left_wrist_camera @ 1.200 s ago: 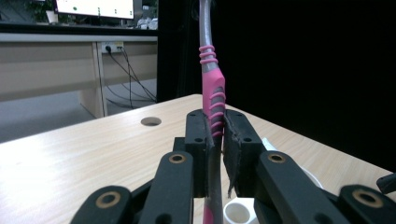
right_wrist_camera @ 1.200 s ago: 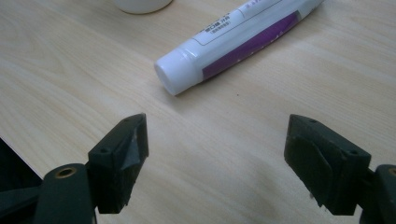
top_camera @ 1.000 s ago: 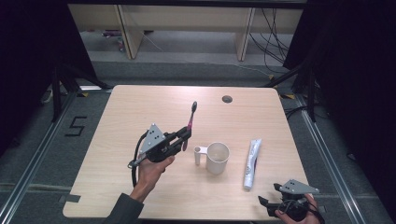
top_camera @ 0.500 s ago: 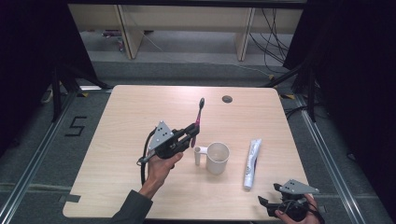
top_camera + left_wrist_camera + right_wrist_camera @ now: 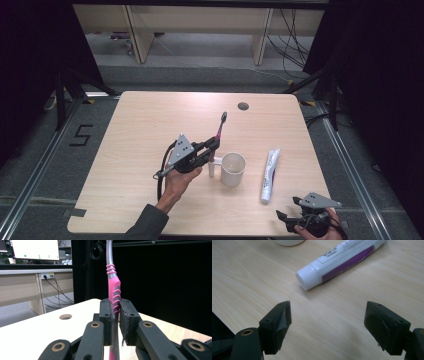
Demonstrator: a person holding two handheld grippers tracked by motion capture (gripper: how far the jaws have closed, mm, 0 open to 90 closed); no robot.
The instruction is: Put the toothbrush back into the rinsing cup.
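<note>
Now left gripper (image 5: 214,145) clamped on pink toothbrush (image 5: 219,131), just left of white mug (image 5: 233,169); right gripper (image 5: 328,322) gaping wide near toothpaste tube (image 5: 342,258).

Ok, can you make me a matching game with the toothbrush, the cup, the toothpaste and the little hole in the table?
Things:
1. pink and grey toothbrush
2. white cup with a handle
3. white and purple toothpaste tube
4. round hole in the wooden table

Places or states:
A. lying flat, right of the cup
B. near the table's far edge
C. clamped in the left tool, head pointing up
D. standing upright in the middle, open side up

Pairs: 1-C, 2-D, 3-A, 4-B
</note>
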